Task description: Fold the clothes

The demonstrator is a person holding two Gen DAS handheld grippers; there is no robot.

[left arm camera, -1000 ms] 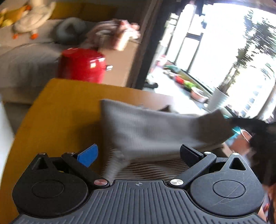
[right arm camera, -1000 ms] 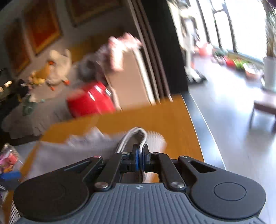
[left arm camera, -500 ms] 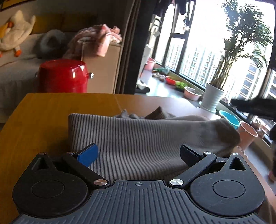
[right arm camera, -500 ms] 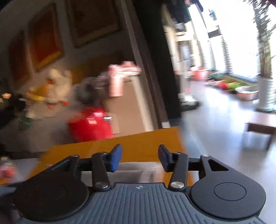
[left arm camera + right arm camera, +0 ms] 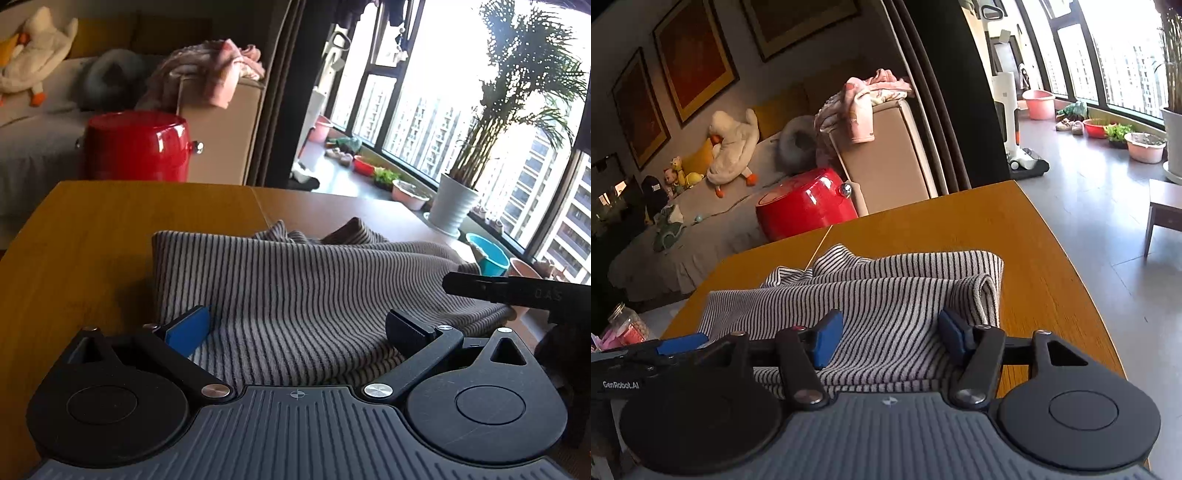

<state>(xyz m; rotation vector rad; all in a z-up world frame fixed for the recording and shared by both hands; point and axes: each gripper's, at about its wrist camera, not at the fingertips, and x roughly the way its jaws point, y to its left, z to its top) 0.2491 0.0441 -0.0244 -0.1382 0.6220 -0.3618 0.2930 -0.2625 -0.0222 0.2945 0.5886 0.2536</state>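
Note:
A grey striped garment (image 5: 295, 280) lies folded over on the wooden table (image 5: 110, 229), with a rumpled part bunched at its far edge. My left gripper (image 5: 295, 328) hovers open just above its near side, nothing between the fingers. In the right wrist view the same striped garment (image 5: 897, 291) shows a rolled fold at its right end. My right gripper (image 5: 892, 338) is open over the near edge, holding nothing. The tip of the right gripper (image 5: 517, 293) shows at the right of the left wrist view, and the left gripper's blue pad (image 5: 681, 343) at the lower left of the right wrist view.
A red pot-shaped stool (image 5: 136, 146) stands beyond the table's far edge, in front of a sofa (image 5: 701, 221) with plush toys and clothes. The table's right edge (image 5: 1082, 295) drops to the tiled floor. Potted plants (image 5: 458, 206) and basins line the window.
My right gripper went from shut on a fold of the garment to open and drew back. The cloth, held up a second ago, now lies flat on the table. The left gripper stayed open.

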